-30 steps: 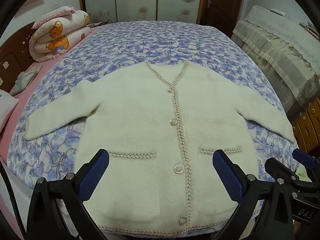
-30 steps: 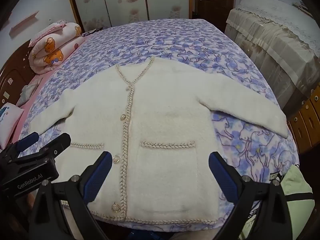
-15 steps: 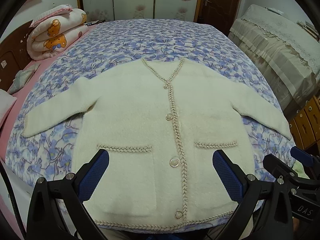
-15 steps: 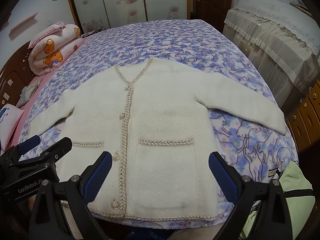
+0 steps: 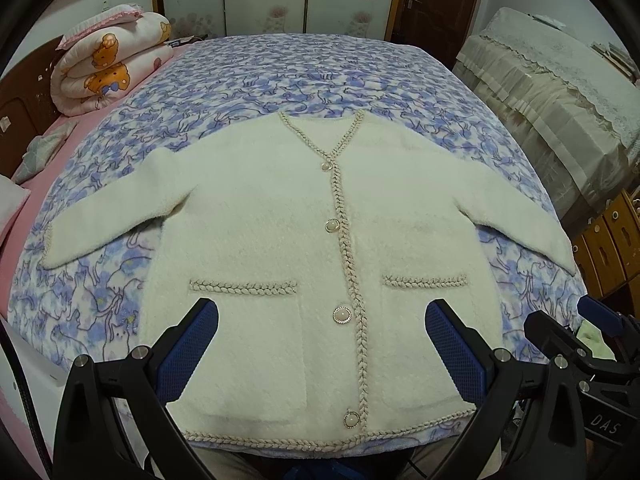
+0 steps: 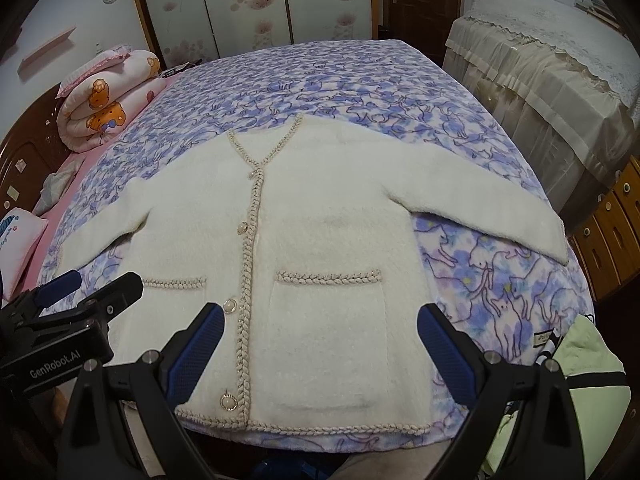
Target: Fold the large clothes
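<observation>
A cream fluffy cardigan (image 5: 272, 220) (image 6: 328, 216) with braided trim, pearl buttons and two pockets lies flat, front up and buttoned, on the blue floral bedspread (image 5: 304, 68) (image 6: 320, 76). Both sleeves are spread out to the sides. Its hem is at the bed's near edge. My left gripper (image 5: 320, 340) is open and empty, held above the hem. My right gripper (image 6: 320, 344) is open and empty above the right pocket. Each gripper shows at the edge of the other's view, the right one (image 5: 580, 344) and the left one (image 6: 72, 304).
A rolled pink bear-print quilt (image 5: 108, 64) (image 6: 108, 100) lies at the far left by the headboard. A lace-covered cabinet (image 5: 560, 92) (image 6: 552, 68) and wooden drawers (image 5: 608, 240) stand on the right. A light green cloth (image 6: 584, 368) lies at the bed's near right corner.
Both grippers have pulled back and risen slightly, so the whole hem and near bed edge now show. The cardigan has not moved. Both grippers stay open.
</observation>
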`<control>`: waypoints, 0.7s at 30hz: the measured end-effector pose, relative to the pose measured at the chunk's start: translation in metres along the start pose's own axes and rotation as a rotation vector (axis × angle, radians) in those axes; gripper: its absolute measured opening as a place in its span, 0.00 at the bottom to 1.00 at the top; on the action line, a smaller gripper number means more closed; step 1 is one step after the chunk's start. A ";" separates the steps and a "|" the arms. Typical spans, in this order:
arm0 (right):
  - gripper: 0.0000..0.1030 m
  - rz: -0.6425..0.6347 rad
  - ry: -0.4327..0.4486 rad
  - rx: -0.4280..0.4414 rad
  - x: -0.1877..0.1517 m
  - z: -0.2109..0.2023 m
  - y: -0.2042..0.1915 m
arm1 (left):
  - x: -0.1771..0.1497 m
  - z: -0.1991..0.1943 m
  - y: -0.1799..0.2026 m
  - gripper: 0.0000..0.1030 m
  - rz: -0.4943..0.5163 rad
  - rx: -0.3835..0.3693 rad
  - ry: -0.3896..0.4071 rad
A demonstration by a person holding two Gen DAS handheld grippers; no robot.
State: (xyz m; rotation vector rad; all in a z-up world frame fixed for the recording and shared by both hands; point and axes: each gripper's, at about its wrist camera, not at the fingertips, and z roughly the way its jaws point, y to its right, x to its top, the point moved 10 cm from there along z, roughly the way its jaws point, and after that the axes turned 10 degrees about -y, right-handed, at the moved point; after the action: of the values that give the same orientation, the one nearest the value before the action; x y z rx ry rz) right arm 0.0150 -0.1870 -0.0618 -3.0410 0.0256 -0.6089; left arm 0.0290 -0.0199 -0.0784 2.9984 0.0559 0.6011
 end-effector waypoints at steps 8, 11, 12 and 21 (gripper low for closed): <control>0.95 0.003 0.001 0.000 -0.002 0.000 -0.001 | -0.005 -0.002 0.002 1.00 0.014 0.014 0.001; 0.95 0.003 0.001 0.002 -0.002 0.001 -0.002 | -0.006 -0.002 0.002 1.00 0.013 0.014 0.002; 0.95 0.002 0.002 0.003 -0.005 -0.003 0.002 | -0.006 -0.002 0.003 1.00 0.012 0.015 0.002; 0.95 0.003 0.001 0.006 -0.006 -0.003 0.002 | -0.010 -0.004 0.004 1.00 0.018 0.028 0.015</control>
State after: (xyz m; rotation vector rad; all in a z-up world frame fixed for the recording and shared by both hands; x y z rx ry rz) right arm 0.0078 -0.1886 -0.0612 -3.0343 0.0283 -0.6094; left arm 0.0181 -0.0237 -0.0780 3.0251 0.0384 0.6304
